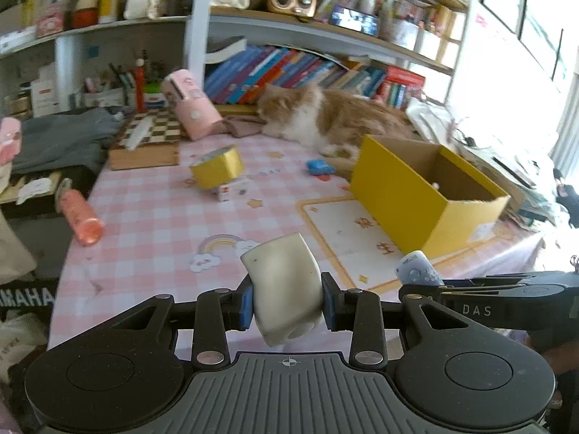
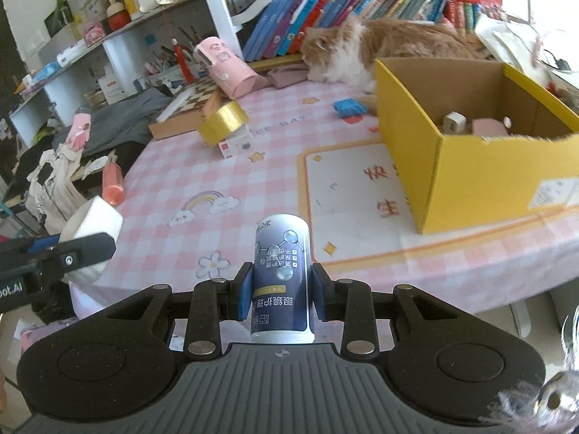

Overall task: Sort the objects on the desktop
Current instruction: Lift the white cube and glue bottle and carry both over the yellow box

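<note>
Cream mug (image 1: 284, 289) in left gripper (image 1: 287, 305), blue-grey bottle (image 2: 282, 278) in right gripper (image 2: 281, 296)

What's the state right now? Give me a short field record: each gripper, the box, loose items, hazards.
left gripper: shut on cream cup, held above the table's near edge
right gripper: shut on blue canister, held above the near edge
yellow box: open, at right on the table; small white and pink items inside
loose on table: yellow tape roll leaning on a small white box, blue item, orange bottle at left edge
hazard: cat lying just behind the box
</note>
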### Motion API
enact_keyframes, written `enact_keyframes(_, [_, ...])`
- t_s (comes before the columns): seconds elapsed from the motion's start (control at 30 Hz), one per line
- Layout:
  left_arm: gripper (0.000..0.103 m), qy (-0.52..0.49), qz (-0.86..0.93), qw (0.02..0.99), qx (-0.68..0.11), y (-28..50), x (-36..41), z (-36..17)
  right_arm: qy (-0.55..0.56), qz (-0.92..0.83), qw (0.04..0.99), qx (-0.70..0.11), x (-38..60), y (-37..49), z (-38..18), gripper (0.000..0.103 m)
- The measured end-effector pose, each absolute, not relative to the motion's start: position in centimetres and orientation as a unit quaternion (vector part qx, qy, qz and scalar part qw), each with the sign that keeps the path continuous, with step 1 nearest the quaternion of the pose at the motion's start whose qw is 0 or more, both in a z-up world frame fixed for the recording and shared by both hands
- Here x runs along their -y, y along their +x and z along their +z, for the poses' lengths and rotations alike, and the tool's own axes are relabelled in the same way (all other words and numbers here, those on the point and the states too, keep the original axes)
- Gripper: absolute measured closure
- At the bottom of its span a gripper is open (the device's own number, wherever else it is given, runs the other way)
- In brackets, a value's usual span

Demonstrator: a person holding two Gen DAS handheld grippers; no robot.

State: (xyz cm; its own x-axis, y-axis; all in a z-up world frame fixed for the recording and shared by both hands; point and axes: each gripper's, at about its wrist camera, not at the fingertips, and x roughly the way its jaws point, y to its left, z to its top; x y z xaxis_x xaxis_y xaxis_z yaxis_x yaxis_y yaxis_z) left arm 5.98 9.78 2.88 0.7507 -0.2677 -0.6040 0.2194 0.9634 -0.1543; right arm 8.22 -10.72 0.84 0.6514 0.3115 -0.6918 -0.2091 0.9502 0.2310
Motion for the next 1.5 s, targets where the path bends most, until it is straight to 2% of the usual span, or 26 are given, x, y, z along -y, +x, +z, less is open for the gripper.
enact_keyframes(0.8, [0.069,0.009,-0.274,0.897,-0.347,7.1,-3.4,1.9,0.108,0.015,0.914,-0.392,16.6,3.3,0.8,0.073])
enact_keyframes(1.5, [0.069,0.027,-0.297,0.885,-0.359,8.8,1.7,1.7,0.126,-0.007,0.907,-0.402,21.1,4.4,0.6,0.073])
